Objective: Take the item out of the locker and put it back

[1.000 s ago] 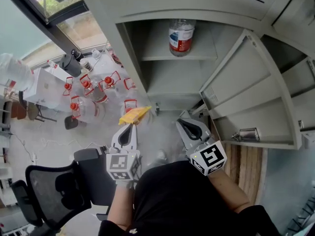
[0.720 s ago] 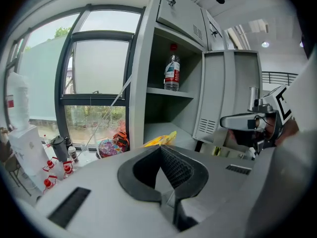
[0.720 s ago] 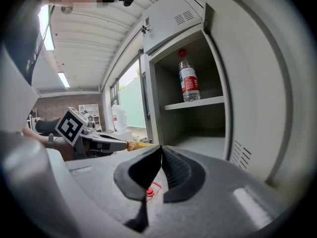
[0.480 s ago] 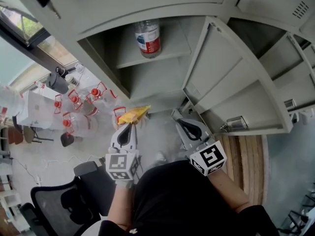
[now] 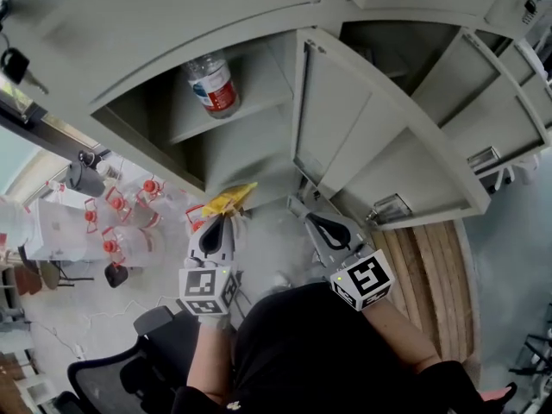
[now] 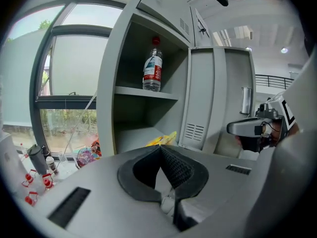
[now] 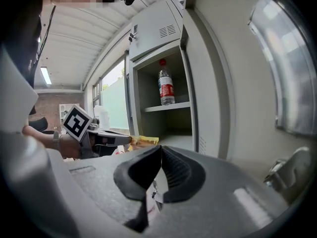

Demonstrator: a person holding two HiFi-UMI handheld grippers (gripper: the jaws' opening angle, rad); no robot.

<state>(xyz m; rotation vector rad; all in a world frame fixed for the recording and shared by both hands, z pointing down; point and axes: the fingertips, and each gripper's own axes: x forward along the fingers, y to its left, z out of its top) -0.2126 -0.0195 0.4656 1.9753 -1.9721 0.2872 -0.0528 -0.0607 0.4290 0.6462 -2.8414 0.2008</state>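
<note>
A yellow packet (image 5: 229, 199) is pinched at the tip of the left gripper (image 5: 222, 220), whose fingers are pressed together on one end of it. The packet is seen in the air at the mouth of the lower compartment of the open locker (image 5: 241, 149). On the shelf above, a clear bottle (image 5: 213, 83) with a red label is stood upright. The right gripper (image 5: 307, 214) is held beside the left, below the swung-open door (image 5: 345, 128). Its fingers are closed together with nothing between them.
</note>
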